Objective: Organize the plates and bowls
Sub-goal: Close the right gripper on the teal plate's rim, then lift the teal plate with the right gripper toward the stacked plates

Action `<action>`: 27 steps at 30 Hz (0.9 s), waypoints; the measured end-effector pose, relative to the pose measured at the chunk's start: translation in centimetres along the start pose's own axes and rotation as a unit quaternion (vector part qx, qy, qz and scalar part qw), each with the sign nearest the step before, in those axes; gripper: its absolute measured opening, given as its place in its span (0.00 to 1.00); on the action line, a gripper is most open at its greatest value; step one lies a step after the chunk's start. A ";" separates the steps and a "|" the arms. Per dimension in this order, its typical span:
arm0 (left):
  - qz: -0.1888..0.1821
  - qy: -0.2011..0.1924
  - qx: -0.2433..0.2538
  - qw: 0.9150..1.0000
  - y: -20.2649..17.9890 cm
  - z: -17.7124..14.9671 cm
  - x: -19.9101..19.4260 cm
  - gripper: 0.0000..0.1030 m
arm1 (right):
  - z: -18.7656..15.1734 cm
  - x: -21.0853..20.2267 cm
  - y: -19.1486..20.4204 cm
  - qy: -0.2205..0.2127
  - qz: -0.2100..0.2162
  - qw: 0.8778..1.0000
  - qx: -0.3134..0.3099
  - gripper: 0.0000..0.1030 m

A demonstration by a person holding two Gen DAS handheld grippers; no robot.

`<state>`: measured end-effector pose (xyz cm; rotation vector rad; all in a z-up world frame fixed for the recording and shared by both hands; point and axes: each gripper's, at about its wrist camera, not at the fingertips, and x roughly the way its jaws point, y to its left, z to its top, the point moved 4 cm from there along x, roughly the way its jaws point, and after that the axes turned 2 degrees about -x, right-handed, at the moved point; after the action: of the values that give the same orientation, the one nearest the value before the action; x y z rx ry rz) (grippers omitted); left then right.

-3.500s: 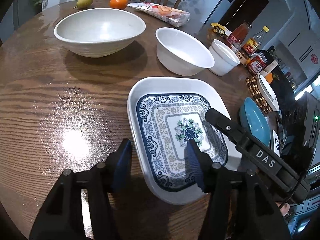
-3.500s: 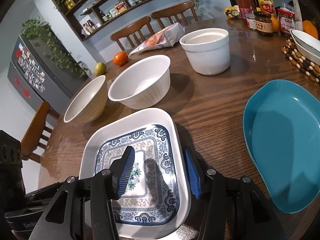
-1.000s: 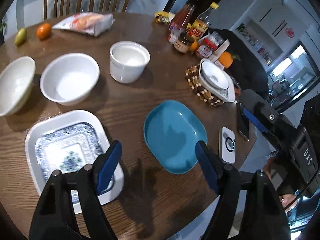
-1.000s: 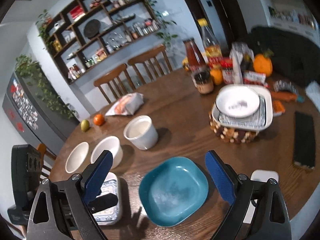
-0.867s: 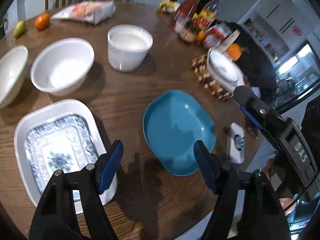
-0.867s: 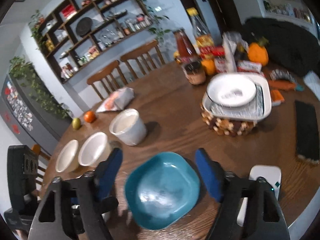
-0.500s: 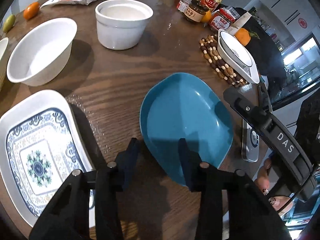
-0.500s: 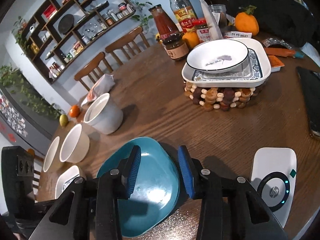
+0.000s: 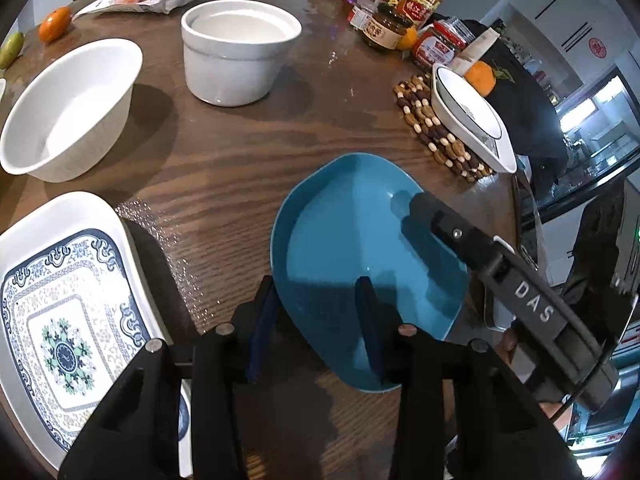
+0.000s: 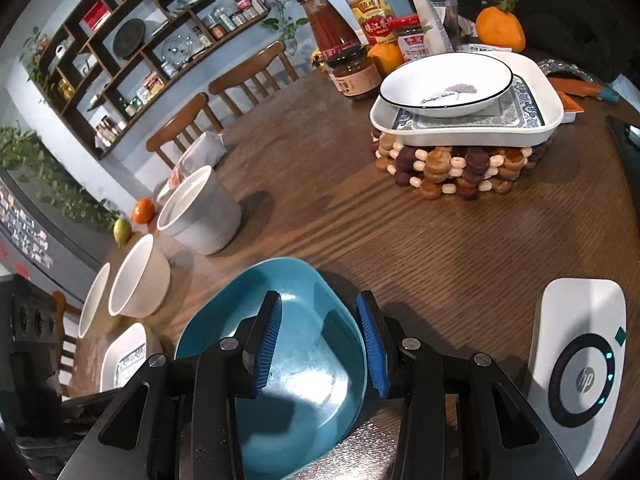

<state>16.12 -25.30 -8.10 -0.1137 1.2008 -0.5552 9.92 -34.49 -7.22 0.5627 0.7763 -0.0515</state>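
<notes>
With both grippers down at the teal plate [image 9: 360, 240], we judge the step in hand to be the pick-up of this plate from the tabletop [image 9: 248, 168]. Our left gripper [image 9: 316, 320] is clenched on the plate's near-left rim, one pad outside the wall and the other inside the well. Our right gripper [image 10: 320, 340] is closed on the opposite rim in the same manner, as its own view shows, with one blue pad over the well and the other outside the edge. The plate looks to rest on the wood, between the blue-patterned square dish [image 9: 68, 312] on its left and the beaded trivet [image 10: 452, 172] further off on its right.

On that trivet a like patterned dish [image 10: 520, 120] already carries a round white plate [image 10: 444, 84], so we take this stack to be the probable destination, though the task sentence does not say so. The next move calls for an even lift by both hands, keeping the plate level so the smooth glazed rim does not slide out of the pads. We should also clear the white charging pad [image 10: 580, 368] near the table edge and the white bowls [image 9: 68, 112] behind.
</notes>
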 end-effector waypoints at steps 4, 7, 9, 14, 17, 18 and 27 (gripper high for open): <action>0.004 -0.004 -0.002 1.000 0.1 0.0 -0.3 0.36 | -0.2 0.1 0.0 0.003 0.011 1.000 0.008 0.41; 0.005 -0.013 0.005 1.000 -0.1 0.0 -0.8 0.36 | -0.1 -0.4 0.3 -0.006 0.010 1.000 0.005 0.41; 0.007 -0.020 0.007 1.000 -0.3 0.1 -1.2 0.37 | -0.1 -1.1 0.5 -0.016 0.012 1.000 0.008 0.41; 0.012 -0.038 0.003 0.999 -0.1 0.3 -2.3 0.38 | 0.0 -2.6 2.1 -0.043 0.024 0.999 -0.005 0.41; 0.014 -0.052 0.002 0.999 0.0 0.5 -3.4 0.38 | 0.1 -3.4 3.2 -0.053 0.029 0.998 -0.013 0.41; 0.015 -0.058 0.002 0.998 0.0 0.6 -3.8 0.38 | 0.0 -3.6 3.6 -0.056 0.030 0.998 -0.017 0.41; 0.024 -0.105 -0.007 0.994 0.9 1.0 -7.1 0.40 | 0.3 -5.4 7.0 -0.087 0.047 0.994 -0.036 0.41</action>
<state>15.65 -21.42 -2.07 -0.1516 1.0000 -0.4797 7.96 -29.55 -0.16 0.5186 0.5790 0.0142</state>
